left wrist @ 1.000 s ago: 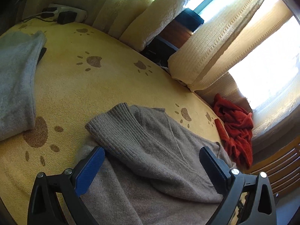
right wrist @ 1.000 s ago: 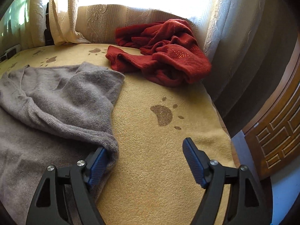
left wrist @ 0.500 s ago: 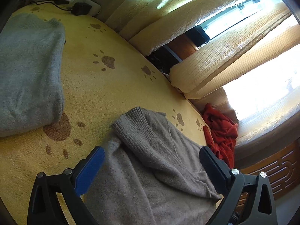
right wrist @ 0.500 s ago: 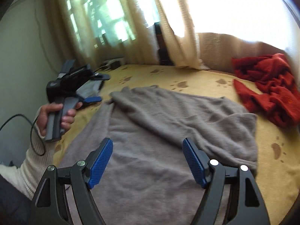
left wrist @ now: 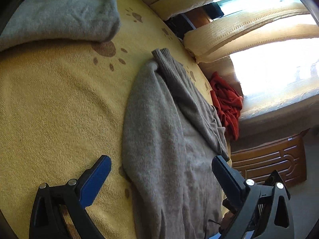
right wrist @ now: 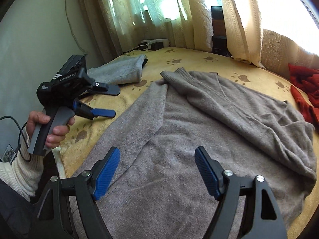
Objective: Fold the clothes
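Observation:
A taupe knit sweater (right wrist: 199, 139) lies spread on the yellow paw-print bedspread (right wrist: 199, 59), its sleeves folded over its body. It also shows in the left wrist view (left wrist: 171, 139). My right gripper (right wrist: 157, 169) is open and empty, above the sweater's lower body. My left gripper (left wrist: 161, 177) is open and empty, above the sweater's left edge; in the right wrist view it (right wrist: 111, 101) is held in a hand off the bed's left side, apart from the sweater.
A folded light grey garment (left wrist: 59, 14) lies at the bedspread's (left wrist: 49, 99) far left, also in the right wrist view (right wrist: 119, 71). A crumpled red garment (left wrist: 227, 103) lies by the curtains (left wrist: 239, 31). A power strip (right wrist: 153, 43) sits at the back. A wooden bed frame (left wrist: 269, 163) is at right.
Both grippers pulled back from the sweater toward the bed's near edge. The right gripper swung left from the red garment side; the left gripper tilted and moved off left. Both stayed open.

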Tool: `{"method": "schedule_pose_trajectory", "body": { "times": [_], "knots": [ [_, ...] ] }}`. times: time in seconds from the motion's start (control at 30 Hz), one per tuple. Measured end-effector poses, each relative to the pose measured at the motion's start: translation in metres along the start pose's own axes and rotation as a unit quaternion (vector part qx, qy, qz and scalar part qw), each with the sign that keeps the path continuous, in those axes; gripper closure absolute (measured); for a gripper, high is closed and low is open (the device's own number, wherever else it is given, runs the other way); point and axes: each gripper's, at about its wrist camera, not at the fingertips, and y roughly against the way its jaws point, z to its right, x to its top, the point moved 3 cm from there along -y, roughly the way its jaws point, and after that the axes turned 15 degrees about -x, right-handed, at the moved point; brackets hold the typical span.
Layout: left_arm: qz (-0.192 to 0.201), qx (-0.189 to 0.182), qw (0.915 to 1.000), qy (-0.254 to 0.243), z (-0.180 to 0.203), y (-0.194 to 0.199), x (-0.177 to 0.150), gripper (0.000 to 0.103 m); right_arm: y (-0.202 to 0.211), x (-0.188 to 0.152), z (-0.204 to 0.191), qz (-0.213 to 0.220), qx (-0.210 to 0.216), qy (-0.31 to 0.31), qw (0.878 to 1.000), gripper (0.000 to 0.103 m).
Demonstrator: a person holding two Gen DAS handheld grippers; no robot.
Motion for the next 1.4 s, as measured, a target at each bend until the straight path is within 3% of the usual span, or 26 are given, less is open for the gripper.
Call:
{"method": "schedule_pose_trajectory", "body": {
  "times": [0.23, 0.27, 0.3, 0.37, 0.4, 0.43, 0.57, 0.63, 0.77, 0.9, 1.07, 1.3, 1.4],
  "knots": [
    [-0.062, 0.017, 0.9977, -0.02, 0.012, 0.002, -0.039, 0.001, 0.005, -0.008, 0.01, 0.011, -0.008, -0.021, 1.0, 0.022],
    [-0.069, 0.021, 0.9971, -0.022, 0.013, 0.003, -0.044, 0.004, 0.003, -0.01, 0.01, 0.01, -0.01, -0.022, 1.0, 0.022],
    [-0.073, 0.026, 0.9966, -0.029, 0.015, 0.002, -0.048, 0.011, -0.001, -0.013, 0.01, 0.009, -0.013, -0.022, 1.0, 0.022],
    [-0.089, 0.032, 0.995, -0.031, 0.014, -0.003, -0.053, 0.058, -0.006, -0.018, 0.011, 0.007, -0.012, -0.028, 1.0, 0.022],
    [-0.098, 0.035, 0.9941, -0.029, 0.013, -0.007, -0.055, 0.068, -0.009, -0.021, 0.011, 0.006, -0.011, -0.032, 0.999, 0.022],
    [-0.103, 0.043, 0.9933, -0.031, 0.011, -0.01, -0.057, 0.074, -0.011, -0.023, 0.012, 0.006, -0.012, -0.033, 0.999, 0.022],
    [-0.113, 0.056, 0.9913, -0.037, 0.011, -0.016, -0.058, 0.08, -0.011, -0.028, 0.016, 0.012, -0.017, -0.044, 0.999, 0.022],
    [-0.113, 0.07, 0.9901, -0.046, 0.012, -0.017, -0.057, 0.094, -0.008, -0.028, 0.021, 0.019, -0.018, -0.056, 0.998, 0.022],
    [-0.089, 0.114, 0.9871, -0.067, 0.01, -0.008, -0.048, 0.098, -0.009, -0.029, 0.028, 0.016, -0.025, -0.073, 0.997, 0.022],
    [-0.021, 0.167, 0.9807, -0.1, 0.015, 0.032, -0.023, 0.098, -0.006, -0.03, 0.031, 0.024, -0.029, -0.075, 0.996, 0.022],
    [0.069, 0.24, 0.9564, -0.152, 0.037, 0.084, 0.014, 0.098, -0.007, -0.031, 0.034, 0.021, -0.029, -0.08, 0.996, 0.022],
    [0.1, 0.325, 0.9282, -0.15, 0.012, 0.116, 0.04, 0.098, -0.011, -0.031, 0.033, 0.01, -0.032, -0.078, 0.996, 0.022],
    [0.108, 0.343, 0.9251, -0.123, -0.012, 0.121, 0.043, 0.098, -0.013, -0.032, 0.031, 0.003, -0.029, -0.074, 0.997, 0.02]
  ]
}}
